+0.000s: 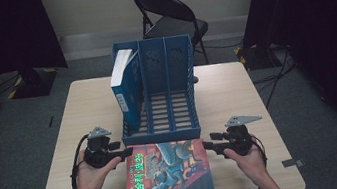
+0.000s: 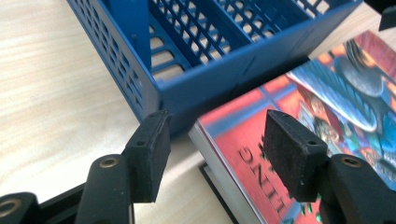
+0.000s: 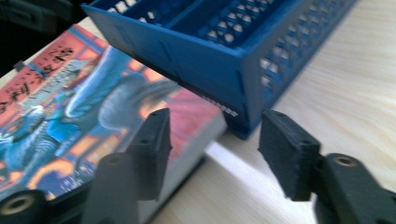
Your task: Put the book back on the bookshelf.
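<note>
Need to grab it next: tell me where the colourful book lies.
In the high view, the colourful book lies flat at the table's near edge, before the blue file rack, between both grippers.

In the left gripper view, the left gripper (image 2: 212,156) hides part of the book's (image 2: 299,116) title, and the frame's right edge crops the cover. Beyond the right gripper (image 3: 212,154), the book is blurred, its lettering unreadable.

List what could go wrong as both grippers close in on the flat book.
1. The red book lies on another book, so a grip from the side may drag both.
2. It sits close to the blue rack; lifting could bump it.
3. The left gripper and right gripper stand open at opposite edges; uneven closing may skew it.
</note>
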